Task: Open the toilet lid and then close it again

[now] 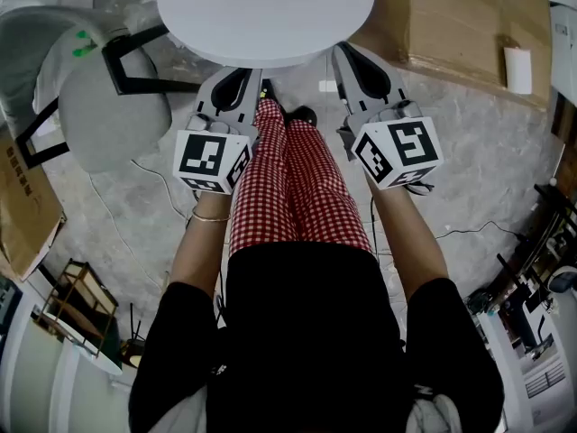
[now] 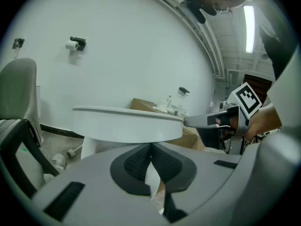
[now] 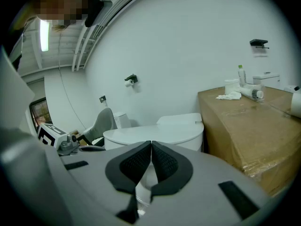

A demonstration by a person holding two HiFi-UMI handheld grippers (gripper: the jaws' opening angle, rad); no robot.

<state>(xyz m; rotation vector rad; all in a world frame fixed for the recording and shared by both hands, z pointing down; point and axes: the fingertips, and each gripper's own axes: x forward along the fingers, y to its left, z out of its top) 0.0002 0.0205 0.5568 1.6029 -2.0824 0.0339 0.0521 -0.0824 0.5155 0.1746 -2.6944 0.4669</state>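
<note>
The white toilet has its lid [image 1: 266,12] down flat; it fills the top of the head view. The lid's rim [image 2: 127,119] runs level just beyond the left gripper's jaws, and the lid [image 3: 155,133] shows from the side in the right gripper view. My left gripper [image 1: 240,75] hovers at the lid's near edge, left of centre, and is shut [image 2: 150,146] with nothing between its pads. My right gripper [image 1: 350,57] sits at the near edge on the right, also shut [image 3: 151,145] and empty. Neither gripper visibly touches the lid.
A grey chair [image 1: 99,97] stands left of the toilet. A large cardboard box [image 3: 249,126] stands to its right, with bottles and a cloth on top. A paper-roll holder [image 2: 75,44] is on the white wall. The person's legs in red checked trousers [image 1: 288,179] are between the grippers.
</note>
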